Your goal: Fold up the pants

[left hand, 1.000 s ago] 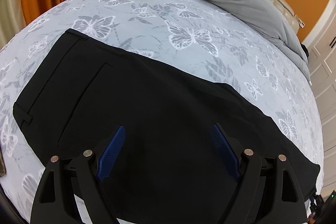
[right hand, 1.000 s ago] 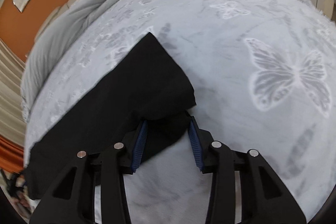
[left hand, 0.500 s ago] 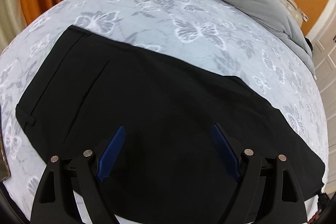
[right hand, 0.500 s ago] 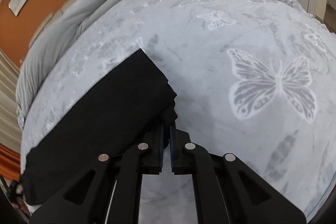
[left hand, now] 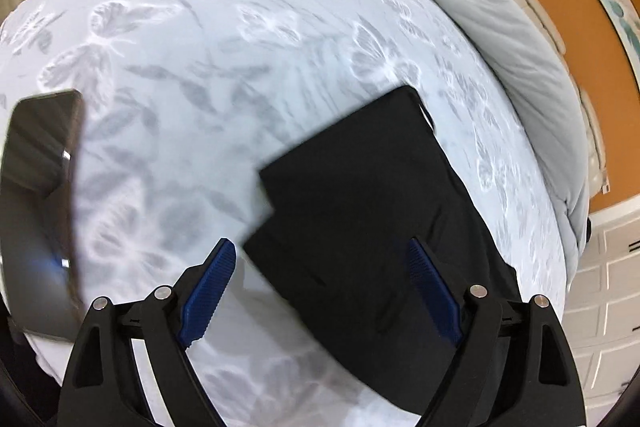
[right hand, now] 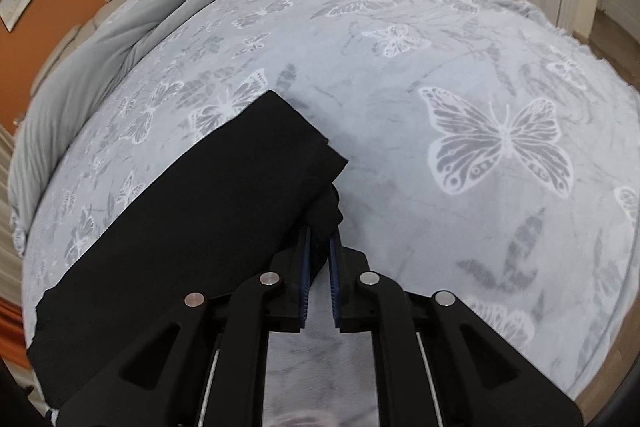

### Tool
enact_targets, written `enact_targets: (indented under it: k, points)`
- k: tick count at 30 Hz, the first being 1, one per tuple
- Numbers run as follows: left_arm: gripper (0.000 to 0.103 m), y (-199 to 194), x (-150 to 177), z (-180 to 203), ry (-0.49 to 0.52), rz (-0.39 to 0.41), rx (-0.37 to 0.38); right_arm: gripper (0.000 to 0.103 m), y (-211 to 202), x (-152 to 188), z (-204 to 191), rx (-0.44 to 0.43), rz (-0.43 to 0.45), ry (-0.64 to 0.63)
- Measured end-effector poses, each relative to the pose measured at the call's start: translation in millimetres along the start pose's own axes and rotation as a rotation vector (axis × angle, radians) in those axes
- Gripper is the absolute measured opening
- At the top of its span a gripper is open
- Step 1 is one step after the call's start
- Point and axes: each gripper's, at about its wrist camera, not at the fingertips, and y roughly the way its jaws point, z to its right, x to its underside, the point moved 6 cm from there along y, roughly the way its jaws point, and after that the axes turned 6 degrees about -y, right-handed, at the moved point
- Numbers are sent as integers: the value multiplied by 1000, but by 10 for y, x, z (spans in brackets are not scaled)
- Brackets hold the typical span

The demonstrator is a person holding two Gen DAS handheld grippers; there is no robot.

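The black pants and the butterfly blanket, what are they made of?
The pants look like smooth, matte woven cloth: flat, no shine, crisp folded edges. It bunches softly where the right tool pinches it. The butterfly blanket looks like soft, fuzzy fleece or plush, since its print has blurry edges, though I can't be sure.

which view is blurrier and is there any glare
Left wrist view: motion-smeared, worst on the phone and bedspread; small glints on the phone. Right wrist view: sharper, butterflies crisp on the bedspread, pants plain black, no glare.

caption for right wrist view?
Right hand-held gripper shut on black pants hem over butterfly-print bedspread.
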Motion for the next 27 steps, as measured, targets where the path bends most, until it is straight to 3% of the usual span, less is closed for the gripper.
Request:
enact_targets:
  k: [4,6,7,8,9,11,12,14,15,18,21,22,24,25,27]
  points:
    - [84,88,31,-148,-29,-101,38,9,-297,-20,-360,-38,71,5]
    - [78,144,89,-156,-61,-159,93,10,-436,-6,-581,-90,96,3]
    - [70,173,109,-139,-55,-174,112,10,-520,25,-759,-126,113,-11]
    - [42,207,123,-105,-39,-184,130,10,-561,45,-874,-140,118,-26]
    - [20,250,145,-96,-23,-196,118,10,-599,66,-1006,-156,126,-44]
    - [8,233,125,-55,-30,-187,160,10,-642,102,-1187,-195,142,-47]
    - [7,139,57,2,-27,-141,196,10,-666,120,-1251,-213,156,-36]
    - [7,-69,-65,144,32,-41,235,10,-687,133,-1325,-240,168,-21]
    - [8,-104,-125,143,73,3,182,10,-665,138,-1349,-246,162,-21]
    - [9,288,-124,-102,53,-42,9,10,-586,143,-1338,-235,132,-32]
    - [20,150,-125,-9,106,20,4,10,-485,130,-1167,-201,88,-11]
    - [27,69,-109,42,133,40,-6,15,-451,134,-1087,-195,70,10]
    - [57,-142,-77,83,126,106,-17,36,-391,117,-890,-184,53,64]
    - [60,-266,-72,54,105,137,-11,59,-368,101,-746,-158,59,93]
    - [67,-448,-45,157,83,196,43,65,-324,65,-502,-96,65,113]
